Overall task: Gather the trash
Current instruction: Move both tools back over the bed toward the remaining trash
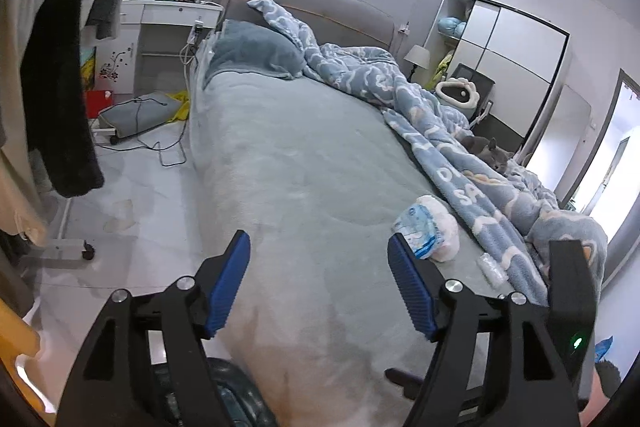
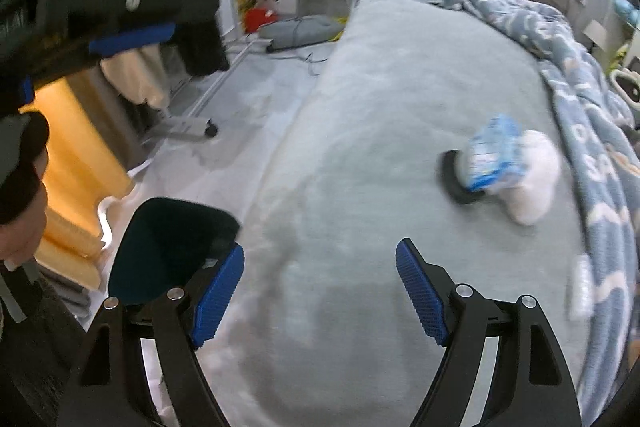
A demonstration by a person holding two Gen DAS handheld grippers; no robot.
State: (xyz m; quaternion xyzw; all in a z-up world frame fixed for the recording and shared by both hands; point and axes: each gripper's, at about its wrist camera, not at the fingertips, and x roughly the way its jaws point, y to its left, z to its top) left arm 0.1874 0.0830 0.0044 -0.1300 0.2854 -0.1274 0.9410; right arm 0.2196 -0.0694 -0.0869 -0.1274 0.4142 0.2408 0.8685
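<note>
Hovering above a grey-green bed (image 1: 304, 163), two hand-held grippers face the litter left on the cover, both with fingers spread apart and nothing between them. A crumpled blue-and-white wrapper bundle (image 2: 508, 167) lies on the bare sheet just beside the pushed-back blue quilt (image 2: 592, 131), ahead and to the right of the right gripper (image 2: 320, 291); a dark round object (image 2: 456, 183), too blurred to identify, touches its near-left side. In the left wrist view the same bundle sits just past the right fingertip of the left gripper (image 1: 320, 279), with a smaller clear plastic scrap (image 1: 494, 269) nearer the foot of the bed, against the quilt's edge. The bundle's long axis runs roughly across both grippers' line of approach, slanting toward the quilt. Either gripper could reach it; the left appears nearer, though the right has the more direct, downward line. A grey cat (image 1: 490, 151) rests among the quilt folds beyond.
</note>
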